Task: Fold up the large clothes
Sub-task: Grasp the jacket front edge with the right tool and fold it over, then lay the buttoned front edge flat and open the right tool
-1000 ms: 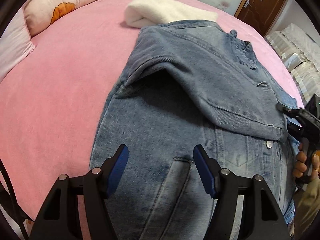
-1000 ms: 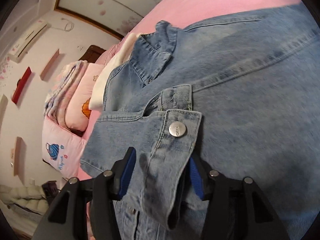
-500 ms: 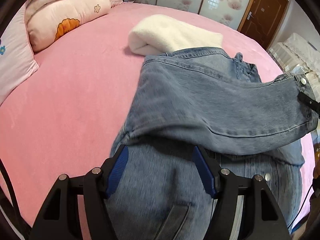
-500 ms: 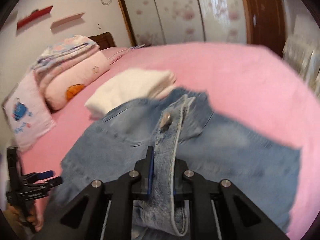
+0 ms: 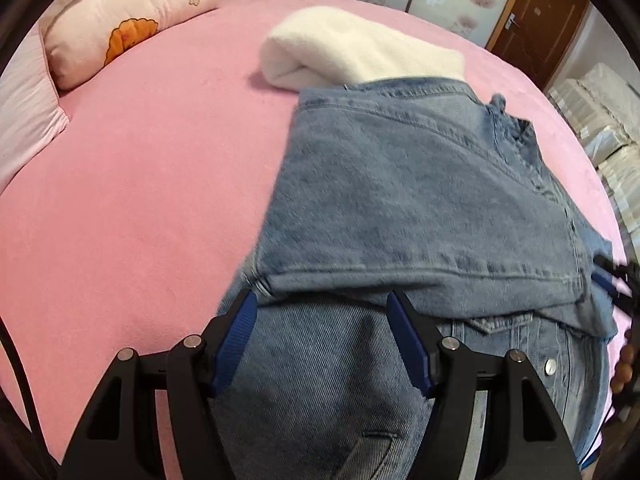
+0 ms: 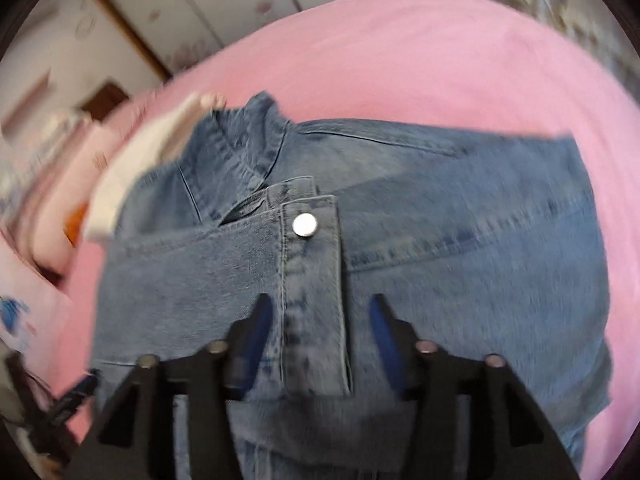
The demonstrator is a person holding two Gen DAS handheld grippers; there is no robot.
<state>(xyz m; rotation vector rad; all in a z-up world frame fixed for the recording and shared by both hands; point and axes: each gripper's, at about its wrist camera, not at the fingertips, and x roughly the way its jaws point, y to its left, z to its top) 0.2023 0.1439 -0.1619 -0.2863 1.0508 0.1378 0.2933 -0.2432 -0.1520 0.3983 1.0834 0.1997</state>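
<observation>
A blue denim jacket [image 5: 420, 208] lies on the pink bed [image 5: 140, 200], its sleeve folded flat across the chest. My left gripper [image 5: 320, 328] is open and empty, hovering over the jacket's lower body just below the folded sleeve. In the right wrist view the jacket [image 6: 460, 220] fills the middle; the sleeve cuff [image 6: 312, 280] with a silver snap button [image 6: 304, 225] lies between the fingers of my right gripper [image 6: 320, 320], which is open. The right gripper's tip also shows at the left wrist view's right edge [image 5: 612, 280].
A folded white fleece [image 5: 360, 48] lies on the bed just beyond the jacket's shoulder. Pink pillows [image 5: 128, 20] sit at the far left. A brown door [image 5: 536, 16] and white furniture [image 5: 608, 120] stand beyond the bed on the right.
The right gripper carried the sleeve cuff across the jacket, lowered it and opened, letting the cuff go. The sleeve now lies flat. The left gripper stayed open over the jacket's lower body.
</observation>
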